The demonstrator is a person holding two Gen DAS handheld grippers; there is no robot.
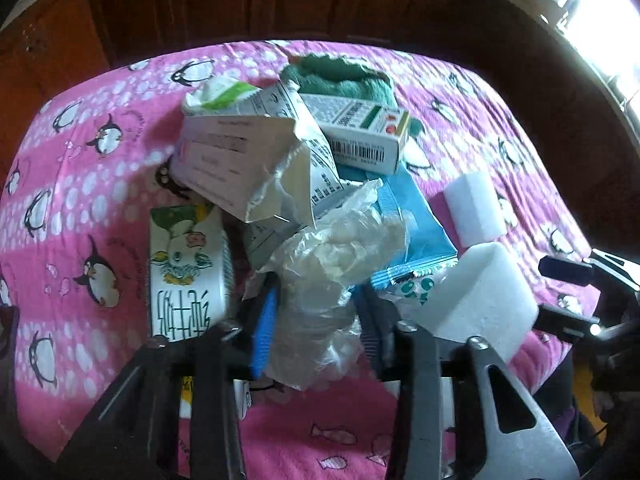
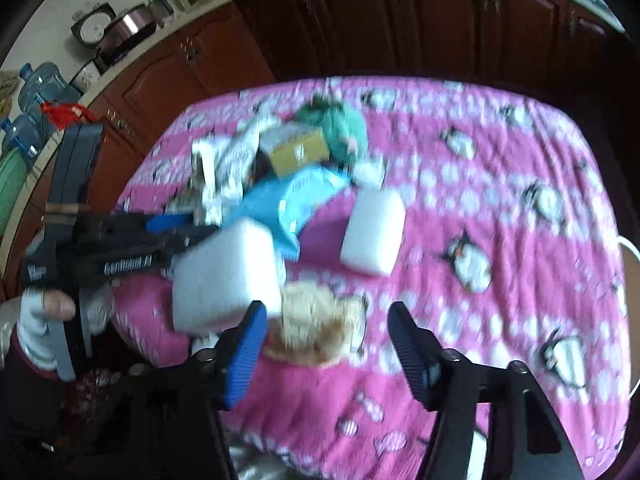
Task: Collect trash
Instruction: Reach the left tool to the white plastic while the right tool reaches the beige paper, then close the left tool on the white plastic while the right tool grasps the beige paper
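A pink penguin-print cloth [image 1: 100, 208] covered the surface, trash heaped mid-cloth: torn cartons [image 1: 244, 152], a blue wrapper [image 1: 420, 232], white foam blocks [image 2: 372, 232]. The left hand-held gripper [image 1: 316, 320] pinched a crumpled clear plastic bag [image 1: 332, 264]. The right hand-held gripper [image 2: 326, 344] stood half open, straddling a crumpled brownish wad [image 2: 316, 320] without pressing it.

Left gripper [image 1: 316, 336]: black frame, blue ribbed pads, pitched steeply down, jaws narrowed onto crumpled clear plastic. Gloved left hand [image 2: 60, 312] wraps its handle. Right gripper [image 2: 326, 344]: same build, jaws apart, pads touching nothing, pitched steeply down.
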